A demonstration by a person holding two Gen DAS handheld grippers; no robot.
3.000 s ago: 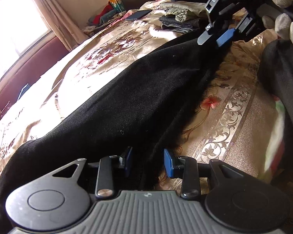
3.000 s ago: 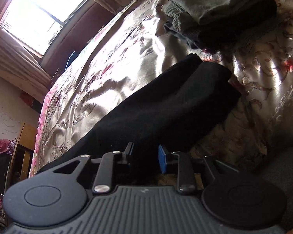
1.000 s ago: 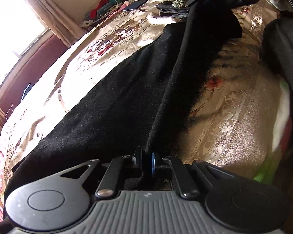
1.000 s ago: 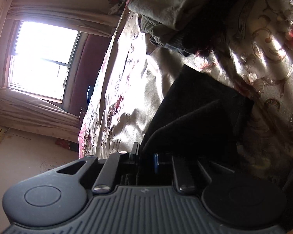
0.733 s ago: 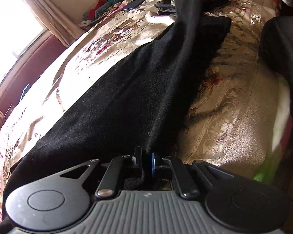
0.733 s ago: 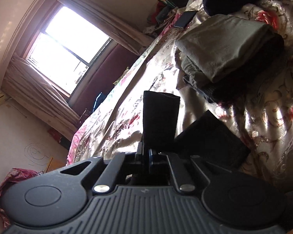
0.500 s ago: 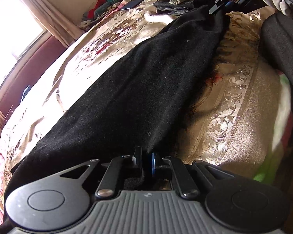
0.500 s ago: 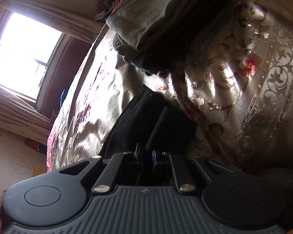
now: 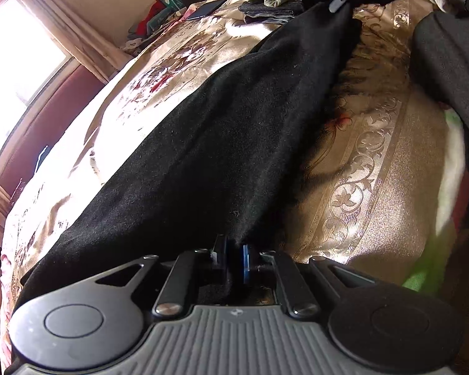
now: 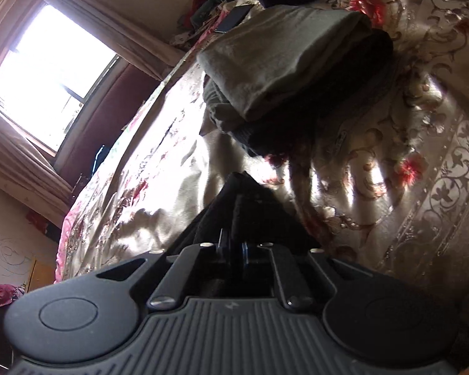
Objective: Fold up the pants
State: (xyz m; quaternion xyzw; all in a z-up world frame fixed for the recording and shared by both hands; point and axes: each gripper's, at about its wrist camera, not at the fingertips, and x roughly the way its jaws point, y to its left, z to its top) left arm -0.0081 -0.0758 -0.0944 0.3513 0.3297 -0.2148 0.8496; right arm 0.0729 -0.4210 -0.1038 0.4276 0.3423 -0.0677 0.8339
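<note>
Across the gold floral bedspread (image 9: 375,187) ahead of my left gripper (image 9: 234,254), the black pants (image 9: 209,143) lie full length, both it and my right gripper (image 10: 234,250) clamped on cloth, so I judge folding barely begun.

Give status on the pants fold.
Done: pants lie long and narrow on the bed, legs apparently stacked. In hand: left gripper pinches the near end, right gripper the far end. Left: no crosswise fold yet; then add to the folded pile.
</note>
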